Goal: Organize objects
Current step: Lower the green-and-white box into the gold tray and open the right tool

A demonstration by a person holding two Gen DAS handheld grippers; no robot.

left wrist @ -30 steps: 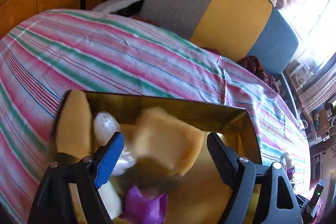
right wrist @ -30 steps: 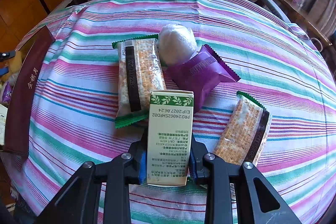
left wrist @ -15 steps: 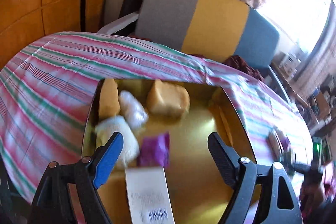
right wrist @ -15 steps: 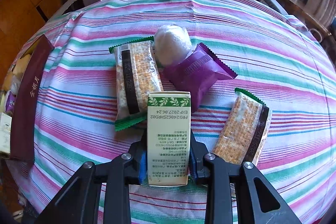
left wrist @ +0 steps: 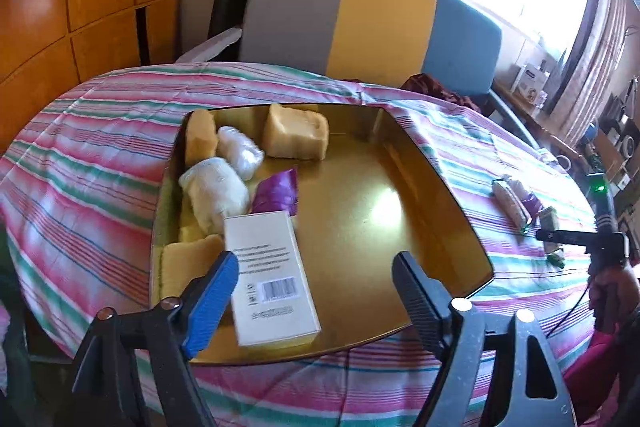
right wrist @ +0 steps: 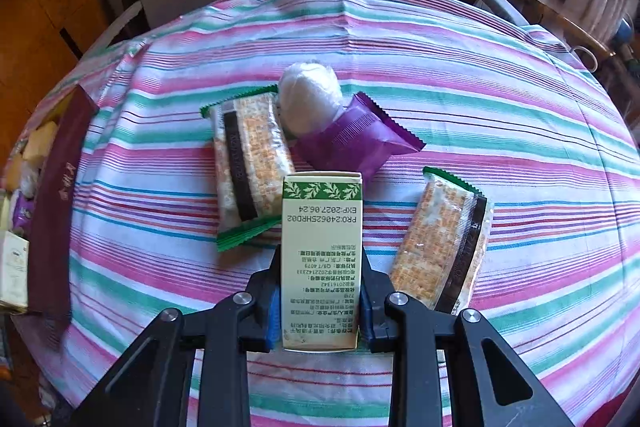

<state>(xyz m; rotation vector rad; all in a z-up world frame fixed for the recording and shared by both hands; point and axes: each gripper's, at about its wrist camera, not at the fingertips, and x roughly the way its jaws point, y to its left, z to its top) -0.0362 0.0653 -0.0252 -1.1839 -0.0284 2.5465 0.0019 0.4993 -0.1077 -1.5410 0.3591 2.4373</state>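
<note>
Right gripper [right wrist: 320, 311] is seen clamped on the lower end of the green-and-cream carton [right wrist: 322, 259], held just over the striped tablecloth [right wrist: 500, 99], while the left gripper [left wrist: 316, 291] hangs apart and empty above the gold tray [left wrist: 372, 211], its jaws having just been narrowed a bit. Light, stiff card is suspected (crushable, fairly slick), so the flat long sides are best gripped. Sofa cushions [left wrist: 384, 27] and a sunlit window are noted behind.

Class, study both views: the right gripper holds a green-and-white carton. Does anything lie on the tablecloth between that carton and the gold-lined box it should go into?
Nothing visible blocks the way. The green-and-white carton is clamped in the right gripper, and only bare striped tablecloth lies between it and the gold-lined box. The nearest cracker packet lies farther back, off that line.
</note>
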